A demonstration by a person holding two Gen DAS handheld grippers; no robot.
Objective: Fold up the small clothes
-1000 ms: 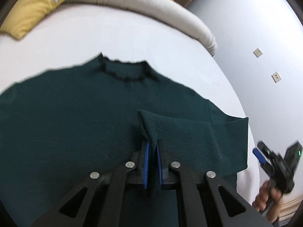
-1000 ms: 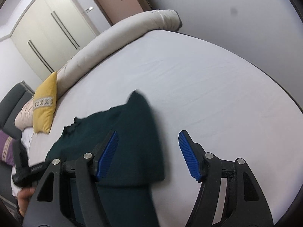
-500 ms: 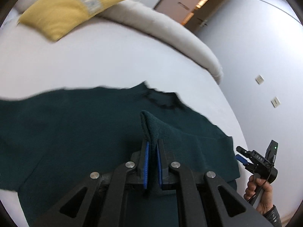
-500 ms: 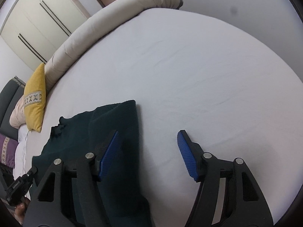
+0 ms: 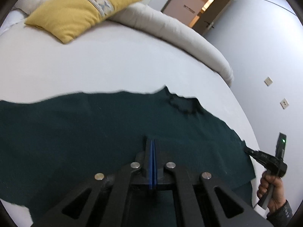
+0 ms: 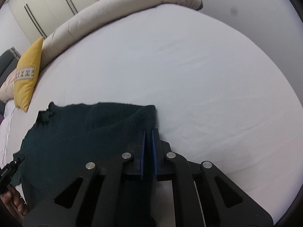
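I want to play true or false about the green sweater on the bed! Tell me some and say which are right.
1. The sweater is dark green. True.
2. The right hand-held gripper is wide open. False: it is shut on the sweater's edge.
3. A yellow pillow lies on the bed. True.
4. The left hand-held gripper holds the pillow. False: it is shut, over the sweater.
5. The door is closed. False: it stands open.

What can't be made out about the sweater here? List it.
- Left wrist view: the sweater's hem, covered by the left tool.
- Left wrist view: its left sleeve end, cut off by the frame edge.
- Right wrist view: cloth under the right tool, covered by its linkage.
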